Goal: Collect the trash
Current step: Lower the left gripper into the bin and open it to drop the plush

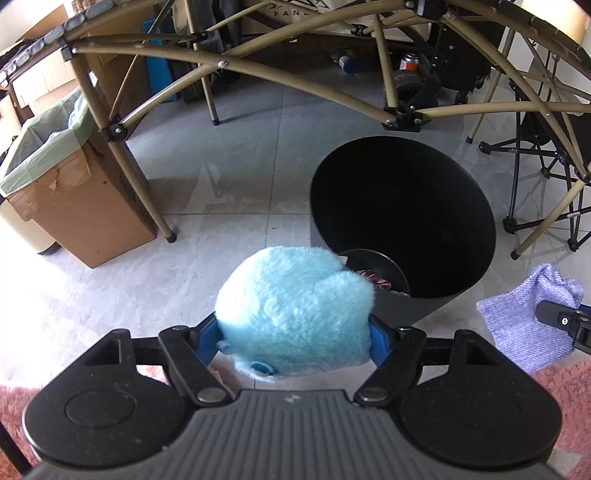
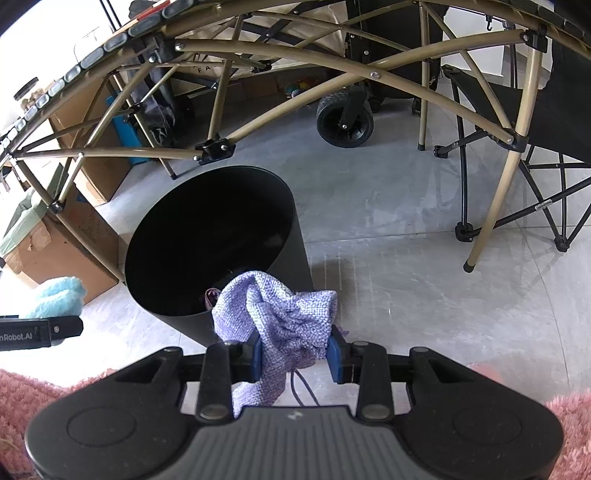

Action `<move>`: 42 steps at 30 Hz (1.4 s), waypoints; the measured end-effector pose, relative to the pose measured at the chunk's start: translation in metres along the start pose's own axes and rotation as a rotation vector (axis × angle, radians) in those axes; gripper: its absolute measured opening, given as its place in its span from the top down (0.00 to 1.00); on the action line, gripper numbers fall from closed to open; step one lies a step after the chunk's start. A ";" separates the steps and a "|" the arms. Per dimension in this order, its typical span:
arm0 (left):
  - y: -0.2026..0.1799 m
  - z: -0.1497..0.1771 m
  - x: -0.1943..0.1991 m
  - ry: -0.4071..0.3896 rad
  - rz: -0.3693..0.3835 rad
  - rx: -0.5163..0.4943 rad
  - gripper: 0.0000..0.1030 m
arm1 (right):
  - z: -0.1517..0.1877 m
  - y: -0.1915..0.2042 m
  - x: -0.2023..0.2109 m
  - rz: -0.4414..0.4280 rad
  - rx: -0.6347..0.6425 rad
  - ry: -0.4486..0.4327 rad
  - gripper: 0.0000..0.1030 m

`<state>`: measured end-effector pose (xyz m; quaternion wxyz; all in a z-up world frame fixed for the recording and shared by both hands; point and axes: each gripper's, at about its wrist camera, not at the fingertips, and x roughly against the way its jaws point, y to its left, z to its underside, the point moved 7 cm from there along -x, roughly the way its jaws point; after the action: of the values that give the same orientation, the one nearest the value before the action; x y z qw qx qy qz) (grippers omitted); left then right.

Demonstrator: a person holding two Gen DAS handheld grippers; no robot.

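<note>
Your left gripper [image 1: 295, 338] is pinching a fluffy blue plush [image 1: 295, 302]; your right gripper [image 2: 295, 354] is squeezing a crumpled purple cloth [image 2: 280, 314]. Both are hanging just short of the black bin [image 2: 207, 236]. Beyond, a box is showing "FAN" [image 1: 291, 14].

- Tan metal folding-table frame [image 1: 236, 70] arching ahead of me
- Brown cardboard box [image 1: 85, 206] (green liner inside)
- Black folding chair [image 2: 517, 110]
- Black rubber wheel [image 2: 345, 123]
</note>
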<state>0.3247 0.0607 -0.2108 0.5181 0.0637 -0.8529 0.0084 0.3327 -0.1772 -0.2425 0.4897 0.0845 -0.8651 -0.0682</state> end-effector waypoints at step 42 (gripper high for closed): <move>-0.119 -0.078 -0.055 0.106 0.063 -0.022 0.25 | -0.056 -0.082 0.006 0.156 -0.150 -0.173 0.69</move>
<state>0.4328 -0.0451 -0.2297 0.5625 0.0303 -0.8260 0.0187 0.3849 -0.2609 -0.2254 0.4222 -0.0262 -0.9004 -0.1015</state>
